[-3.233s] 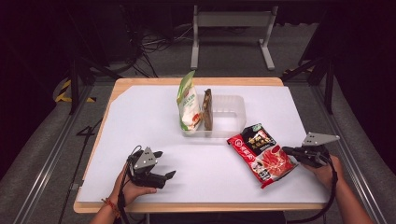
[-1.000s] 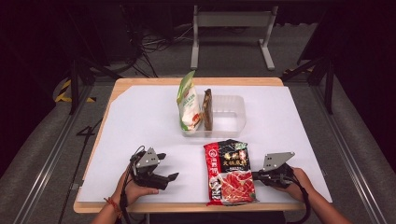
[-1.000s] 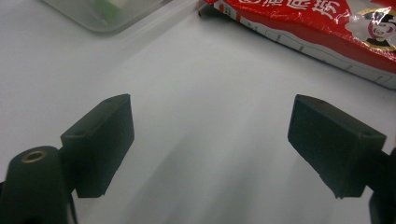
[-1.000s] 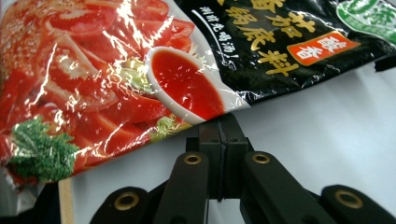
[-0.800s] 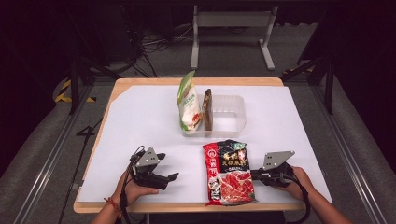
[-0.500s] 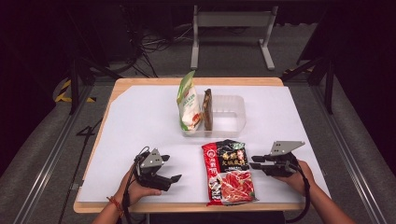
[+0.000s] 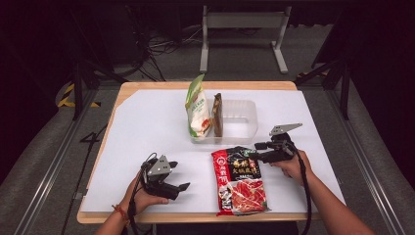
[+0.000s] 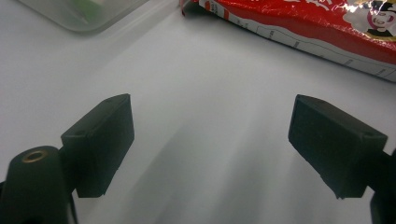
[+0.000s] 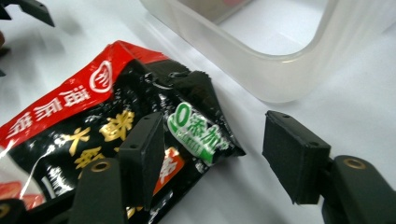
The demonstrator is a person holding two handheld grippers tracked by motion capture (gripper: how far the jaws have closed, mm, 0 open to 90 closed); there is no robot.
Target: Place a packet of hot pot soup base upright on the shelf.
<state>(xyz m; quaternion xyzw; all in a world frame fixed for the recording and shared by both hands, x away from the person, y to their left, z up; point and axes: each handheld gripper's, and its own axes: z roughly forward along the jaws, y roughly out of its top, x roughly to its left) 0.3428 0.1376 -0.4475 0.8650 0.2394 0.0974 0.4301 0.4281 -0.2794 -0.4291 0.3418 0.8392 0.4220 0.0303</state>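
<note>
High view: red and black snack packet (image 7: pixel 239 180) flat on white table (image 7: pixel 142 127) just in front of clear tub (image 7: pixel 240 122), right gripper (image 7: pixel 255 151) just opening, jaws apart at its top corner, holding nothing; likely light, crinkly, slippery, best pinched at sealed edge.

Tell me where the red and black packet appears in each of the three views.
High view: red and black packet lies flat at the table's near edge, right of centre.
Left gripper view: its red edge runs along the top right.
Right gripper view: it covers the left half.
Shared landmark: the clear plastic tub just beyond it.
</note>
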